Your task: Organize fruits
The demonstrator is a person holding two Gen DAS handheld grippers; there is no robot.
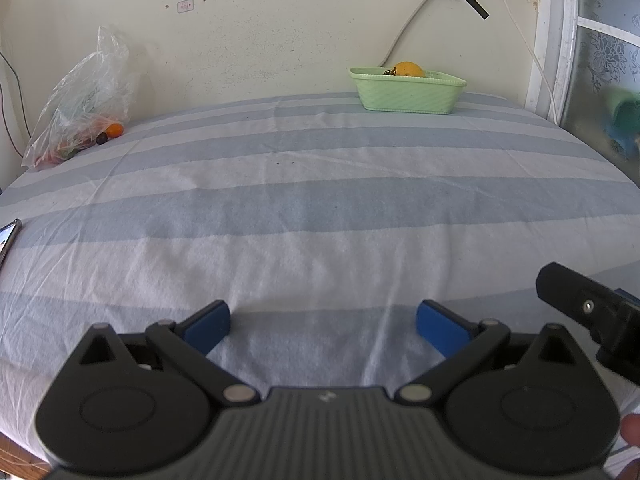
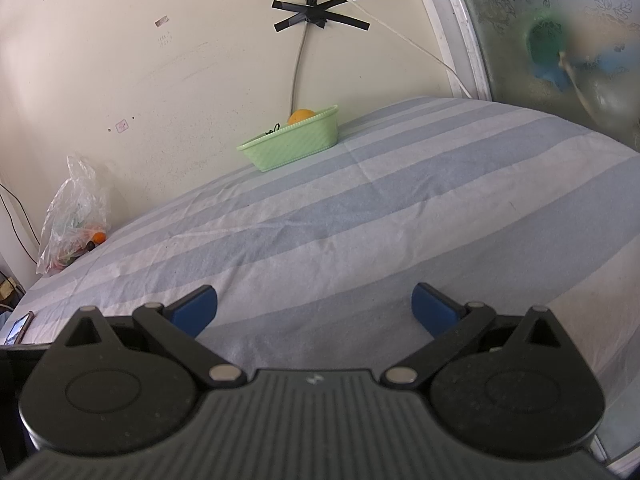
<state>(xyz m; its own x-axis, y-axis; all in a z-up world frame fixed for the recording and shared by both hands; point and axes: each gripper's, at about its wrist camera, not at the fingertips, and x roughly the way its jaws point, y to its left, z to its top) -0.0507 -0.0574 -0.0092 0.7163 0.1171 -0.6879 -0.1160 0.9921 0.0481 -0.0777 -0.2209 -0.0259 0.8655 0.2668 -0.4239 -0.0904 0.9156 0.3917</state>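
A light green basket (image 1: 406,94) stands at the far side of the striped cloth by the wall, with an orange fruit (image 1: 408,69) in it; the basket (image 2: 294,145) and the orange fruit (image 2: 301,116) also show in the right wrist view. A clear plastic bag (image 1: 80,104) with several small fruits lies at the far left, a small orange fruit (image 1: 115,130) at its mouth; the bag (image 2: 74,224) also shows in the right wrist view. My left gripper (image 1: 323,322) is open and empty over the near cloth. My right gripper (image 2: 314,308) is open and empty, far from both.
A blue and white striped cloth (image 1: 304,208) covers the table. A phone (image 1: 9,238) lies at the left edge. Cables taped with black strips (image 2: 320,12) hang on the wall behind the basket. A frosted window (image 2: 560,40) is at the right. The right gripper's body (image 1: 592,312) shows at the right.
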